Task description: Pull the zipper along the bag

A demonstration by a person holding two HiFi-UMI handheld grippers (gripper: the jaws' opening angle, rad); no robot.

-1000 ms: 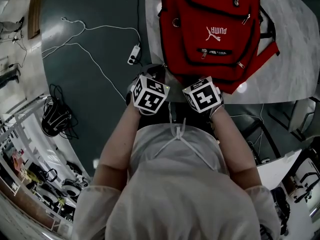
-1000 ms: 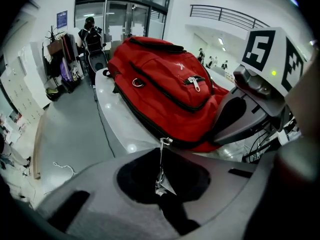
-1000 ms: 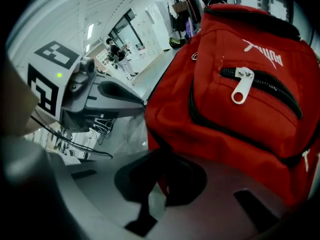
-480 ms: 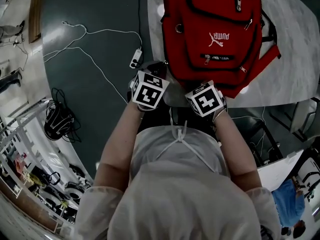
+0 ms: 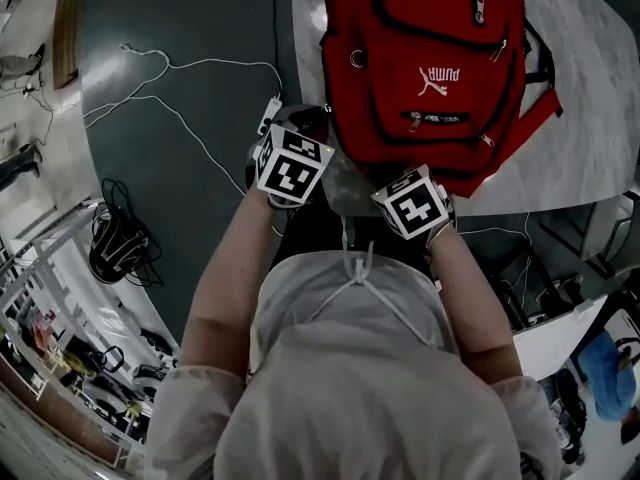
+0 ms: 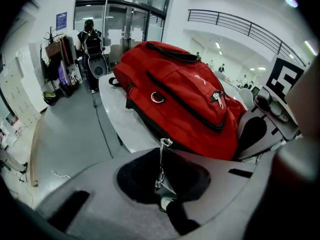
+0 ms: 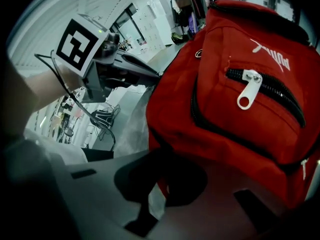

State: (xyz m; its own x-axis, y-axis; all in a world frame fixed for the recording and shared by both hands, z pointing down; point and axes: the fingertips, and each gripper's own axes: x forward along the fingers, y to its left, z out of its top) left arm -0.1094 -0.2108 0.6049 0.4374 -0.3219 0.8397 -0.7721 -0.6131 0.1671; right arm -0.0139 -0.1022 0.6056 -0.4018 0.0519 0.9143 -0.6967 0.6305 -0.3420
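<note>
Bag [image 5: 430, 28]: 1, red | left tool [image 6: 162, 194]: pinching 1 zipper pull [image 6: 160, 159] | right tool [image 7: 160, 194]: clamped on its edge

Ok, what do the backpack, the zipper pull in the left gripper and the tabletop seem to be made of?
Backpack: red woven synthetic fabric, probably nylon or polyester, matte; it creases and sags softly.
Zipper pull: thin metal, silvery and shiny; it glints.
Tabletop: pale, glossy, faintly veined; stone or a marble-look laminate, can't tell which.
</note>
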